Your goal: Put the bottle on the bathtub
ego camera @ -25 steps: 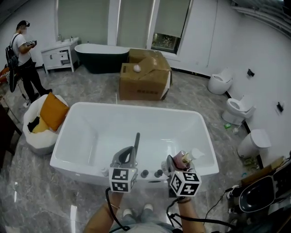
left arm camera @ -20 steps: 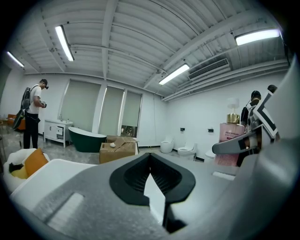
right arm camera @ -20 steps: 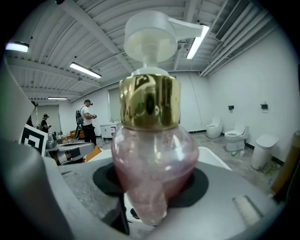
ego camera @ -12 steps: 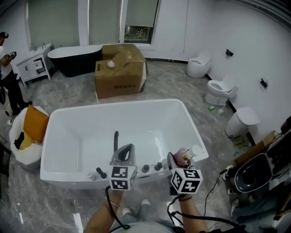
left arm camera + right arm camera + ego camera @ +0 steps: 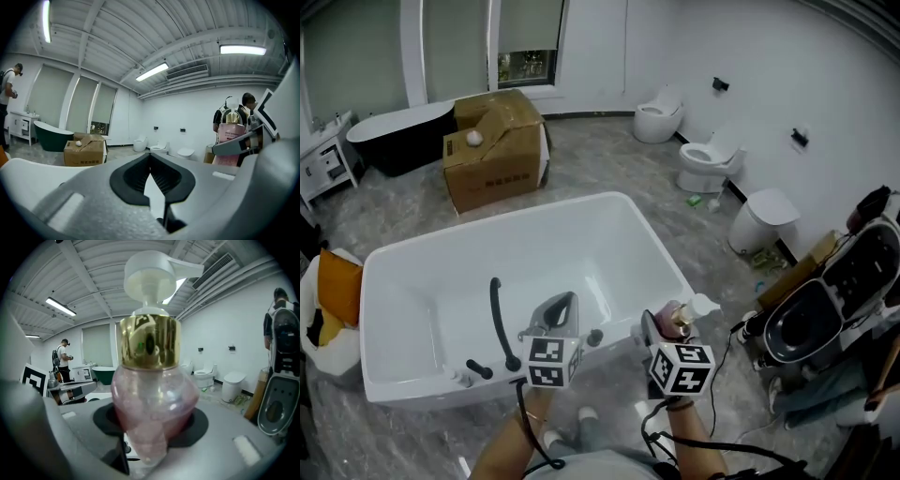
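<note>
1. The bathtub (image 5: 572,244) is spread toward eleven o'clock; its flat rim should be targeted.
2. The right claw (image 5: 151,427), part-open, is clamped on the bottle (image 5: 679,321), held upright at the tub's five-o'clock corner.
3. The left claw (image 5: 151,173) is closed and empty.

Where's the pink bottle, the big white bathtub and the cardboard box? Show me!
pink bottle (image 5: 154,404), right gripper view, on its round pink body.
white bathtub (image 5: 553,258), head view, on its bare inside wall.
cardboard box (image 5: 492,176), head view, on its front side.
</note>
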Demonstrator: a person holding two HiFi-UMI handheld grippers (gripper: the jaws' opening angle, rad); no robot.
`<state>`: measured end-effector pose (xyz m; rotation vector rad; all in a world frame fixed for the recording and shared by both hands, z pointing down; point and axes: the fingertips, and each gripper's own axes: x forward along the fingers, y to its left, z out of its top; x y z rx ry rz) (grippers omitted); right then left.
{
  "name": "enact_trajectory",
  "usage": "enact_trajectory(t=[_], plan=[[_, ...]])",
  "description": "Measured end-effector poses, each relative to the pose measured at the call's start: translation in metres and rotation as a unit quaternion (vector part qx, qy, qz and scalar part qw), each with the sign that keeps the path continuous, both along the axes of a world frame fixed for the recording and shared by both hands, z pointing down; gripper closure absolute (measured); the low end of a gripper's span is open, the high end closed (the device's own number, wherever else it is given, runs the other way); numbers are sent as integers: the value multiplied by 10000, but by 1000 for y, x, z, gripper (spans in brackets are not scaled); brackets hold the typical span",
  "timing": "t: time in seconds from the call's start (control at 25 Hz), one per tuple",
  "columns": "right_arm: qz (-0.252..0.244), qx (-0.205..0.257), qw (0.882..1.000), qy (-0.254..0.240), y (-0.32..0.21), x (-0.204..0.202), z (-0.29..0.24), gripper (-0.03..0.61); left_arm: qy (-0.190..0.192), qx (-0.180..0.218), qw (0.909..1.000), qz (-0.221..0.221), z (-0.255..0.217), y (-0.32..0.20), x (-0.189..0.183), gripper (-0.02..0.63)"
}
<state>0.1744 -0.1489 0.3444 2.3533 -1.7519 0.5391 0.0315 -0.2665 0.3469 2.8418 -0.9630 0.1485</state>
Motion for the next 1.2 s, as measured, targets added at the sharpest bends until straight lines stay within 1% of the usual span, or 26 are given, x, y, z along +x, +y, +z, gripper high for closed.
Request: enact_trajectory(t=[0.16,0.28,0.36,0.44,0.6,0.76,0.92,1.08,1.2], plan=[[129,-17,9999,-17,9,13,4,360,20,-103,9998,151,5,6,18,604],[171,-50,9998,-42,13,16,15,360,59,-257,9995,174,15,10,22,604],[181,-80,9998,-71,12,16,24,360,17,-320,9993,182,24,11,22,606],[194,-133,9996,-130,13,16,36,360,-63,-445,9988,186,38,14,23,606],[231,-286,9989,-300,17,16,67,360,-189,-862,9959,193,77,25,21,604],[293,-450,9972,-512,22,16,100,360,-455,-1163,9918,265,119,38,23,604],[329,-591,9957,-628,29,22,130,360,-635,-1339,9886,262,152,48,30,604],[357,-712,9941,-734,31,22,159,360,-798,-1518,9848,276,182,54,29,604],[332,-797,9932,-786,31,22,178,360,-928,-1571,9828,292,199,57,26,604]])
